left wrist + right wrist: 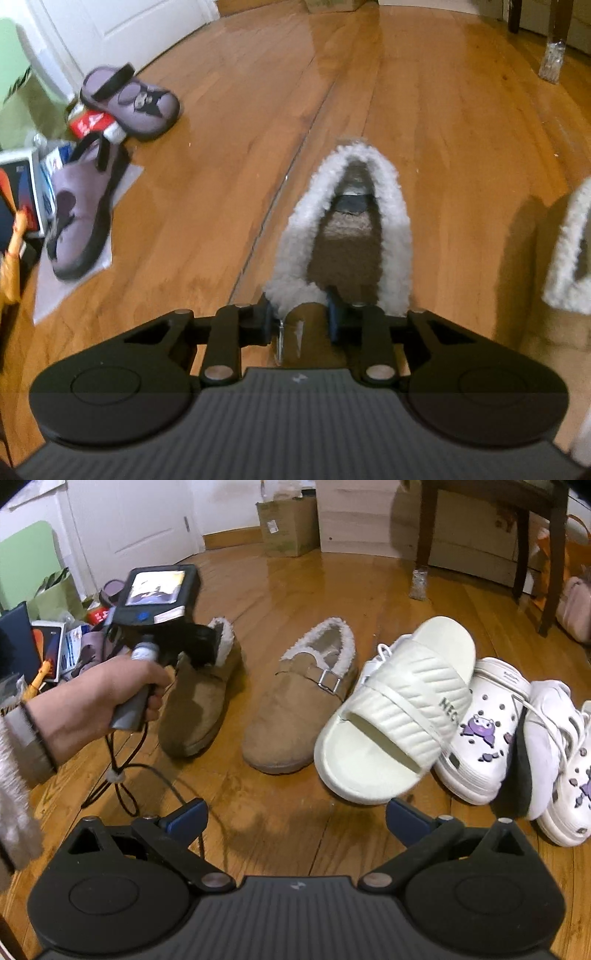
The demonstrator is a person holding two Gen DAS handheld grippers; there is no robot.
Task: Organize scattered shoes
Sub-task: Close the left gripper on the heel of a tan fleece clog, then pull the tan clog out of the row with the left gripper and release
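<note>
My left gripper [300, 321] is shut on the brown fur-lined slipper [347, 236], pinching the brown upper at the near edge of its opening. In the right wrist view a hand holds that gripper [207, 642] on the leftmost slipper [199, 701] of a row on the floor. To its right lie its matching slipper [291, 709], a cream slide [395, 709], a white clog with purple charms [484, 731], a white sneaker [546, 746] and another clog [572, 794]. My right gripper [295, 816] hangs open over bare floor in front of the row.
Two purple shoes [136, 103] [79, 218] lie at the left beside boxes and bags [18, 192] near a white door [122, 26]. A dark chair leg [424, 528] and a cardboard box [288, 524] stand at the back. The matching slipper's edge [569, 251] shows at the right.
</note>
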